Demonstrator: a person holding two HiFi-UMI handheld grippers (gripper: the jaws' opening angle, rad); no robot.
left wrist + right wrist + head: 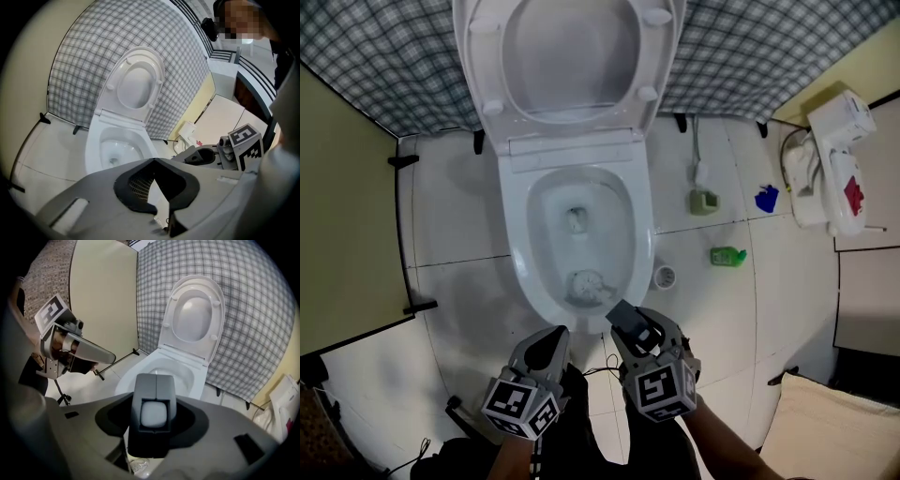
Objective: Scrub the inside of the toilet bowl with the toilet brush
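The white toilet (pixel 517 244) stands with lid and seat up against the plaid wall. A whitish round brush head (pixel 586 284) rests low in the bowl near its front wall. Its grey handle (pixel 624 313) runs back into my right gripper (pixel 632 326), which is shut on it. In the right gripper view the handle (pixel 153 394) fills the space between the jaws as a grey block with a white inset, pointing at the bowl (pixel 161 367). My left gripper (pixel 551 341) hovers just before the bowl's front rim, jaws together and holding nothing; its own view shows the bowl (pixel 115 147) ahead.
A round brush holder (pixel 664 277) sits on the tiles right of the toilet. Further right lie a green bottle (pixel 727 256), a green-white item (pixel 704 201), a blue scrap (pixel 766 198) and a white appliance (pixel 830 164). A beige partition (pixel 342 216) closes the left side.
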